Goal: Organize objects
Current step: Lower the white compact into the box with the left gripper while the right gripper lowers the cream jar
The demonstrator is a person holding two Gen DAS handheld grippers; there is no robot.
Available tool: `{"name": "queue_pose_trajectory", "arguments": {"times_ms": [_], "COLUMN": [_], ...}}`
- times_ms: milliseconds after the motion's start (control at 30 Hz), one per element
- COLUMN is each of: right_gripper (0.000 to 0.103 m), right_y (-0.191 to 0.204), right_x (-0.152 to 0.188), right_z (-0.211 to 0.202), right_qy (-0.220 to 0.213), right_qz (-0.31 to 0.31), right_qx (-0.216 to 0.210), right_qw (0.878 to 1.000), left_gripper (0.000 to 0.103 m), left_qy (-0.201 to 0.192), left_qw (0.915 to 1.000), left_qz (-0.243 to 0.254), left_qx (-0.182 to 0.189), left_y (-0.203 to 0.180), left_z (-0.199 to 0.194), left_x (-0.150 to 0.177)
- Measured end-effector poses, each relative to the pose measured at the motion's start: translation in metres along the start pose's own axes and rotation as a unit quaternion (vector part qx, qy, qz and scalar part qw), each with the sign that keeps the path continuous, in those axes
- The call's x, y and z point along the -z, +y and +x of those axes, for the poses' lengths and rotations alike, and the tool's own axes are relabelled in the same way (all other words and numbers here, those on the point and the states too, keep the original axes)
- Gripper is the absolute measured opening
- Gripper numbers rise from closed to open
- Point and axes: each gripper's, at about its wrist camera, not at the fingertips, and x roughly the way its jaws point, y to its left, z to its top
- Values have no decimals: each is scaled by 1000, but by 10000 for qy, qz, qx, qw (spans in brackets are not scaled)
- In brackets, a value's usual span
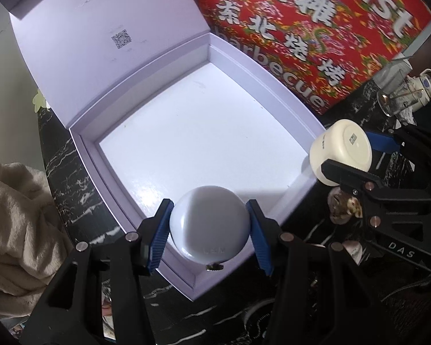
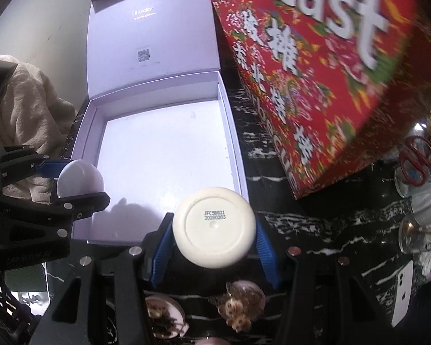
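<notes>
- Left claw (image 1: pixel 209 231) clamped on a round white case (image 1: pixel 209 224), above the open box's (image 1: pixel 123 178) near edge.
- Right claw (image 2: pixel 214 237) clamped on a cream jar (image 2: pixel 214 227), over the box's near right corner.

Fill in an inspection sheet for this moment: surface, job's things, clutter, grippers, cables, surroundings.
Surface: black marble-patterned tabletop.
Job's things: open lilac box, lid raised, floor bare; pale round case above its near edge; cream jar bottom toward the camera, over the box's near right corner.
Clutter: dishes of dried bits, white phone, glass with red scissors.
Grippers: left gripper shut on the case; right gripper shut on the jar.
Cables: nothing seen.
Surroundings: red printed carton, beige cloth, pale wall.
</notes>
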Motion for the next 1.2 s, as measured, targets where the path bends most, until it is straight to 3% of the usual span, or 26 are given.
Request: {"name": "queue_pose_trajectory", "arguments": {"times_ms": [1200], "right_gripper": [55], "right_y": [31], "right_x": [-87], "right_z": [82], "right_qy": [-118], "right_qz": [-641], "right_qx": [-307], "right_qw": [9974], "left_gripper": [50], "left_qy": [-37], "left_qw": [9994], "left_qz": [-297], "left_qx": [-187], "left_y": [71], "left_z": [49], "left_x": [-55]}}
